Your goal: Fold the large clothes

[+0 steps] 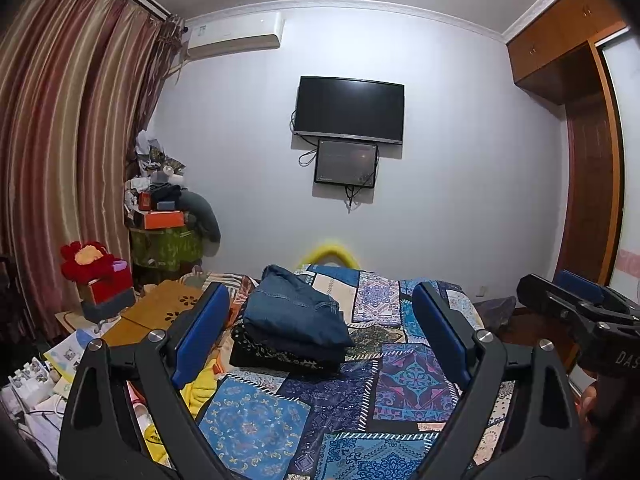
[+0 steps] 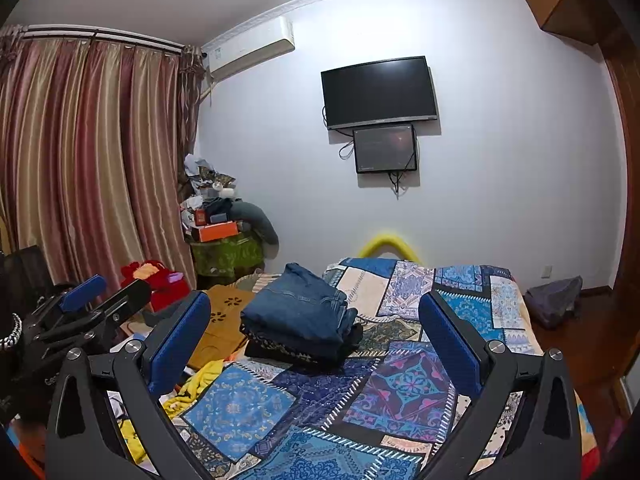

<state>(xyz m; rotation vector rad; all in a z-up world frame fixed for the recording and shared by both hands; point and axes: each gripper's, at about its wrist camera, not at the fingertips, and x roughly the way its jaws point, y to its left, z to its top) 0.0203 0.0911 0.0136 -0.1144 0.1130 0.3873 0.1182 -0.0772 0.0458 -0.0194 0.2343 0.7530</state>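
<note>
Jaws: both pairs spread wide, gripping nothing. Left gripper (image 1: 320, 336) and right gripper (image 2: 316, 344) hang above the bed (image 1: 412, 384), each at lower centre of its own frame. Jeans (image 1: 294, 312): folded, blue, topmost on a stack of folded dark clothes (image 1: 280, 354), middle of frame, on the patchwork quilt (image 2: 408, 388). Yellow cloth (image 2: 200, 380): crumpled, lower left, at bed edge. Wall, upper centre: TV (image 1: 349, 108), smaller screen (image 1: 346, 163) just under it. Curtain (image 2: 88, 152): left.
</note>
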